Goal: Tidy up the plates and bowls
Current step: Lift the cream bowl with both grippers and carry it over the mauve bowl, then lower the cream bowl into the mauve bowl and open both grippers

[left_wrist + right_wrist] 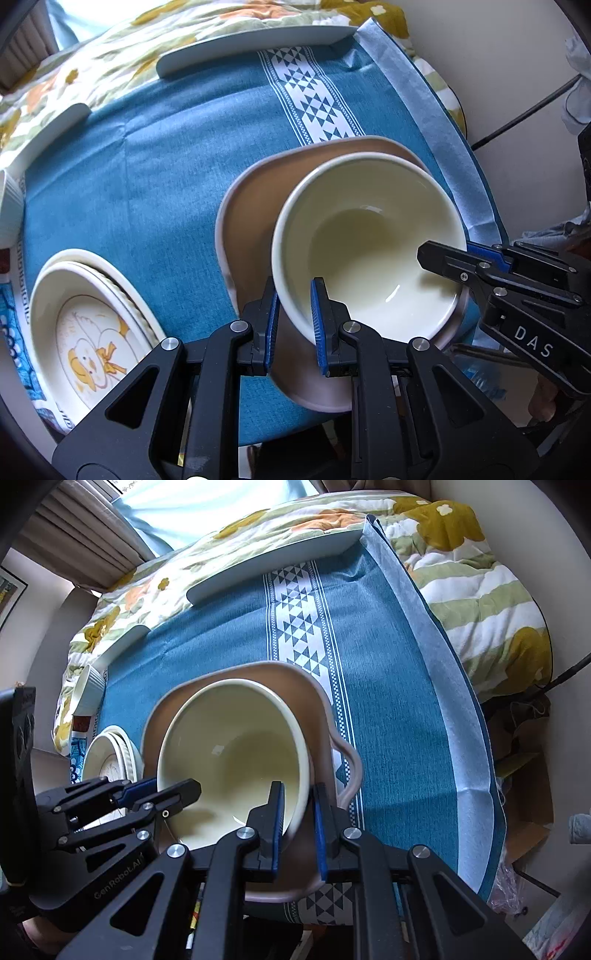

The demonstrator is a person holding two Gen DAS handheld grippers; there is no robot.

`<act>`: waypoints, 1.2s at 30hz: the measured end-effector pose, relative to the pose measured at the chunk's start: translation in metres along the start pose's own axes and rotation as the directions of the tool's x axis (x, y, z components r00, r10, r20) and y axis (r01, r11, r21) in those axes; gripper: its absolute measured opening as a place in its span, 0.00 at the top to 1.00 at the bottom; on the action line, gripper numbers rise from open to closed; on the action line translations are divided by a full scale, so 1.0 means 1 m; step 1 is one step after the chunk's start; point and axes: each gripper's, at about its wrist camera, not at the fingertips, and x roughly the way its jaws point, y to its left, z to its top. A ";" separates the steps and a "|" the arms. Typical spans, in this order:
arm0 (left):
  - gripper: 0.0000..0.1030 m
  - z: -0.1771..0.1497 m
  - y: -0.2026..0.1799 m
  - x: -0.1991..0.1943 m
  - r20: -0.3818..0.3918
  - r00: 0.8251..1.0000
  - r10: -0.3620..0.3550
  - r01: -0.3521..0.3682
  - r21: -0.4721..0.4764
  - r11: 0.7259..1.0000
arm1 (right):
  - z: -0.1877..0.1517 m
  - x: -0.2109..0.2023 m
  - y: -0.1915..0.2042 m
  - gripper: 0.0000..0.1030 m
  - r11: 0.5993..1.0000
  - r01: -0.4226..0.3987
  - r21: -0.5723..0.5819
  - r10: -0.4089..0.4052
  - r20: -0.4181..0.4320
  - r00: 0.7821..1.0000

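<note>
A cream bowl (365, 236) sits inside a wide pink dish with handles (251, 206) on the blue cloth; both also show in the right wrist view, bowl (236, 753) and dish (321, 716). My left gripper (293, 321) straddles the bowl's near rim, one finger inside and one outside, with a small gap. My right gripper (298, 823) straddles the opposite rim the same way. It shows in the left wrist view (461, 264), and the left gripper in the right wrist view (162, 794). Stacked cream plates with a duck picture (92, 339) lie to the left.
Two flat white plates (255, 44) (44, 133) lie at the far edge of the blue cloth (166, 184). A ribbed white cup (88, 690) stands at the left. A floral quilt (461, 572) lies behind and to the right. The table's right edge is close.
</note>
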 end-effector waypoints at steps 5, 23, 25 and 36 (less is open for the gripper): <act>0.86 0.000 0.002 -0.002 0.003 1.000 0.007 -0.007 -0.002 1.000 | 0.001 0.001 0.003 0.86 1.000 0.010 -0.009 -0.011 -0.019 1.000; 0.86 -0.002 0.002 -0.009 0.029 0.999 -0.018 0.019 -0.028 0.999 | 0.004 0.001 0.004 0.84 0.999 0.026 0.040 -0.019 -0.171 0.985; 0.86 -0.002 0.001 -0.009 0.030 0.999 -0.016 0.017 -0.028 0.999 | 0.003 0.001 0.003 0.79 0.999 0.013 0.049 -0.004 -0.175 0.985; 0.86 -0.004 0.005 -0.023 0.053 0.998 -0.030 0.033 -0.051 0.998 | -0.002 -0.005 0.008 0.46 0.990 -0.081 0.111 0.102 -0.197 0.975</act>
